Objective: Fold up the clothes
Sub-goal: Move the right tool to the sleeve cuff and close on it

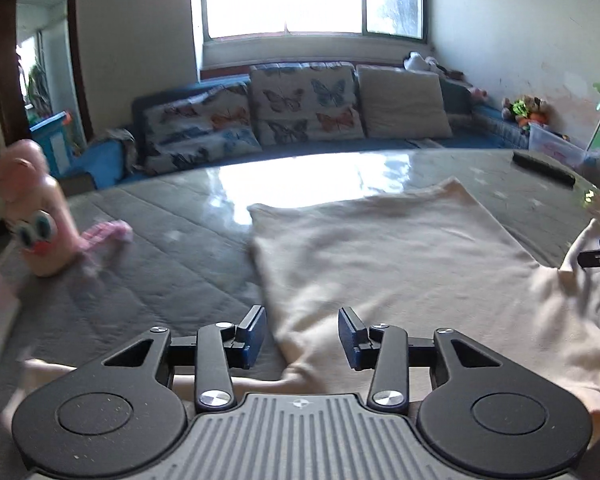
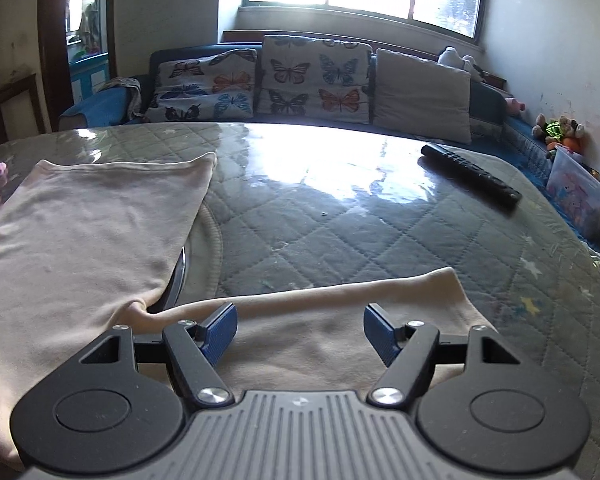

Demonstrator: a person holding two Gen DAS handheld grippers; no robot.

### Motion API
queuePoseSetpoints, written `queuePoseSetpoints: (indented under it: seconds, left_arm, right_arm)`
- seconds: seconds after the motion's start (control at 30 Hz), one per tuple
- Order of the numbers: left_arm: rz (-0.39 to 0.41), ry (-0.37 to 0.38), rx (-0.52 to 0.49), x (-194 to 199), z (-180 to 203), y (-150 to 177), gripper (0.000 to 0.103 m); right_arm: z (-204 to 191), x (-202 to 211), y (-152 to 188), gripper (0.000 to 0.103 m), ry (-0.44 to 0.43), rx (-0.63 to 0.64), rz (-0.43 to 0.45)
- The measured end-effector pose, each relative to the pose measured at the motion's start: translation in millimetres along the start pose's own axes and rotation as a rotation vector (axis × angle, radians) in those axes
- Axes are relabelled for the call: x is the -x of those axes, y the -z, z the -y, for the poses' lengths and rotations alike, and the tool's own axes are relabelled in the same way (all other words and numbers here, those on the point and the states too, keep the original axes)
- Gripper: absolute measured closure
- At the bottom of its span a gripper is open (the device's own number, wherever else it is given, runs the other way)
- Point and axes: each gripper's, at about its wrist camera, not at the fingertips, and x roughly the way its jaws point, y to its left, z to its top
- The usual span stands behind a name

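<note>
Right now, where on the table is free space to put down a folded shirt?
Free: the quilted table between the shirt and the remote. Also free: the strip between shirt and toy in the left view. Crowded: the near edge, where the sleeve and both grippers are.

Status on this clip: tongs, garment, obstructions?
Left tongs open, right tongs open, both empty. Cream cotton shirt spread flat, sleeve out. Black remote control clear of it.

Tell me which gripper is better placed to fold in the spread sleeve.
Right. The right gripper hangs open directly over the spread sleeve, nothing held. The left gripper, open too, sits at the shirt body on its other side, likely a longer reach.
</note>
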Motion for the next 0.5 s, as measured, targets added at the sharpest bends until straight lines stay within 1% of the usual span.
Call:
queuePoseSetpoints:
  seconds: [0.07,0.2,0.23,0.37,0.47,0.5]
  left_arm:
    - [-0.021,-0.001,0.000,-11,3,2,0.064]
    - [-0.064,-0.036,0.017,-18,-3,11,0.066]
    - [-0.056,-0.038,0.013,-17,-5,12,0.063]
    - [-0.056,-0.045,0.011,-16,-3,10,0.062]
    - [-0.050,-0.064,-0.012,-14,1,11,0.054]
    - [-0.053,-0.073,-0.018,-14,2,11,0.053]
  right_arm:
    - [1,-1,1,0.031,-0.001,-0.003,-0.002]
    - [7,-1,3,0.031,0.004,-0.010,-0.008]
    - [9,-1,4,0.031,0.005,-0.013,-0.009]
    - [17,1,8,0.031,0.017,-0.031,-0.012]
    - [22,5,14,0.031,0.022,-0.052,-0.010]
    - [24,6,15,0.030,0.023,-0.058,-0.011]
